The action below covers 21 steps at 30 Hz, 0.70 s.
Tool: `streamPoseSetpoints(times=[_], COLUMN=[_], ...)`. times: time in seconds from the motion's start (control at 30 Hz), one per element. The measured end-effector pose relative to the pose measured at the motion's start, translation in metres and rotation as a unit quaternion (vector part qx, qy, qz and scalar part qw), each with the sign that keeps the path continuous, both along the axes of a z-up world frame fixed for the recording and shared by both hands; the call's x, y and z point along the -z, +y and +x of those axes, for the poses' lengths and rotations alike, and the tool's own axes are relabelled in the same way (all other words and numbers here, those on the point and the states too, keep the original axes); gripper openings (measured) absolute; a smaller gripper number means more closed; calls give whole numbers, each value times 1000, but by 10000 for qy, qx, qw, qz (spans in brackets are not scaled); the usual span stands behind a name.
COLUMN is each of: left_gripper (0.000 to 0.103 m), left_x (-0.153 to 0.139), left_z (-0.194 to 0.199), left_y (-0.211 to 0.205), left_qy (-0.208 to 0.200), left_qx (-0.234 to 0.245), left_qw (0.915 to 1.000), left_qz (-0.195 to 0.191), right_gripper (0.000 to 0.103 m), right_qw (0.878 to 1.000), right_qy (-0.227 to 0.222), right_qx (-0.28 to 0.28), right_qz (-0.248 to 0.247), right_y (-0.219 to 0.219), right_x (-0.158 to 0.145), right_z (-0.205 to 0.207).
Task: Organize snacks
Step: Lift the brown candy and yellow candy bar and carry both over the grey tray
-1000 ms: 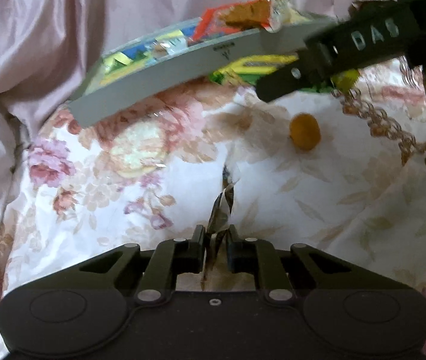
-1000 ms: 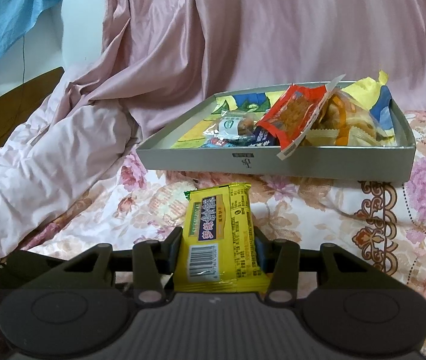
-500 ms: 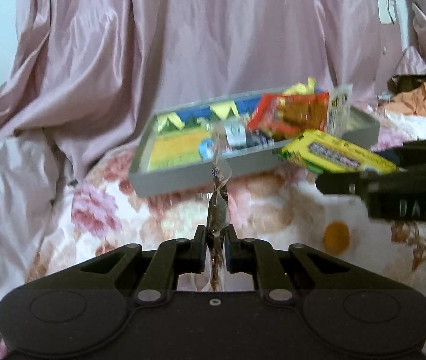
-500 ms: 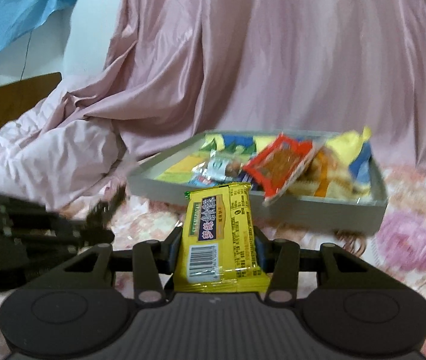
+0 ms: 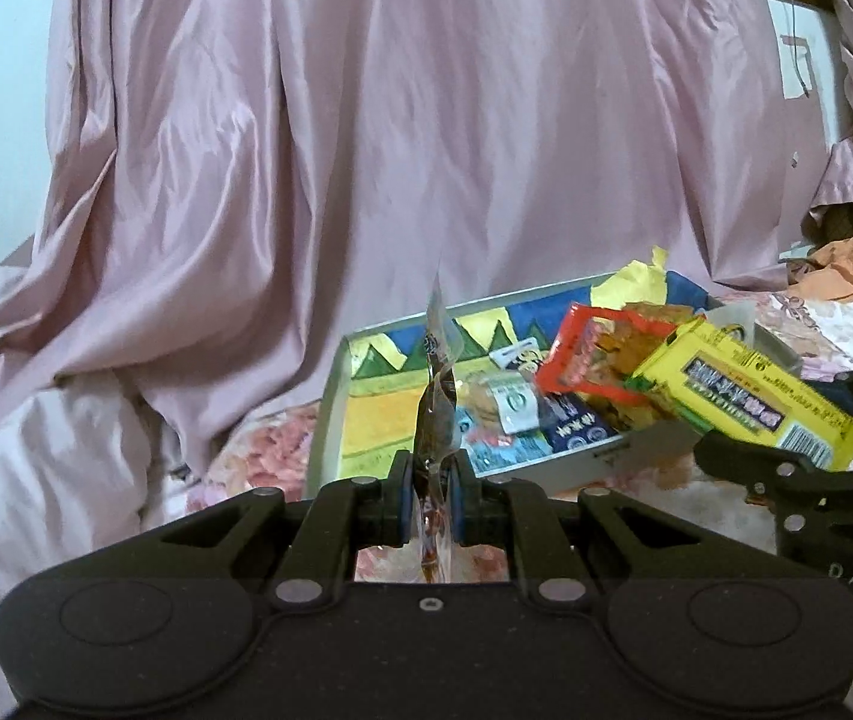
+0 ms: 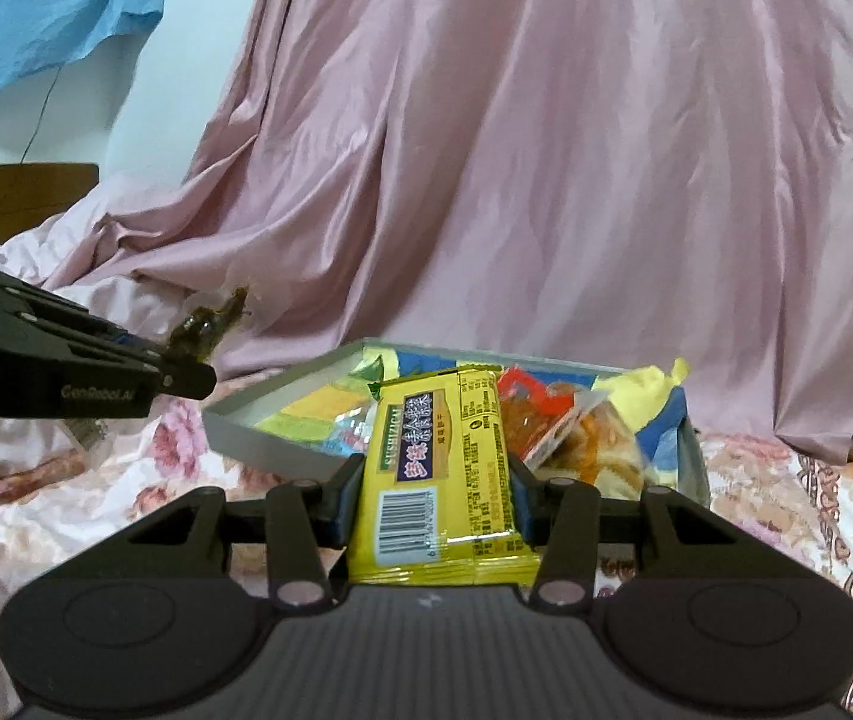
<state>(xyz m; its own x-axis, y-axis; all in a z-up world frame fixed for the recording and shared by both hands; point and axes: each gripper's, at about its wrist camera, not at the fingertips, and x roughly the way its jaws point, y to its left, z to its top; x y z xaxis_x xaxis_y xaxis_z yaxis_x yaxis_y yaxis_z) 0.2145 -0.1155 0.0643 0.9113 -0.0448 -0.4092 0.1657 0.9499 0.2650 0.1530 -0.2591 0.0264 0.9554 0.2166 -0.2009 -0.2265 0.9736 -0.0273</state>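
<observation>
Left tool [image 5: 432, 483] pinches thin brown snack packet [image 5: 438, 414], long side up. Right tool [image 6: 438, 495] squeezes yellow snack bar [image 6: 441, 468], long side pointing ahead toward grey tray [image 6: 282, 447] of snacks on flowery bed [image 6: 786, 480].

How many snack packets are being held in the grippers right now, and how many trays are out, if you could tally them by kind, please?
Yellow packets held: 1, the yellow packet in the right gripper.
Clear brown packets held: 1, the clear brown packet in the left gripper.
Trays: 1, the grey tray, holding more snacks, too overlapped to count.
Total: 3.
</observation>
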Motion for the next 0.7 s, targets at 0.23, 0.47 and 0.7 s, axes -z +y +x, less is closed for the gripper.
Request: streamPoseSetpoints(times=[0.23, 0.47, 0.7], left_gripper=[13, 13, 13], left_x=[-13, -16, -13], left_z=[18, 48, 83], left_y=[0, -1, -10], left_qy=[-1, 55, 62], left_qx=[49, -171, -226], left_qw=[9999, 9998, 9996], left_qz=[131, -37, 182], right_gripper=[51, 51, 51], right_qw=[9983, 9967, 9935], right_qy=[-457, -803, -1070], right_qx=[-39, -68, -89], right_qz=[-364, -99, -373], right_y=[10, 17, 30], right_x=[-4, -10, 2], right_z=[12, 44, 72])
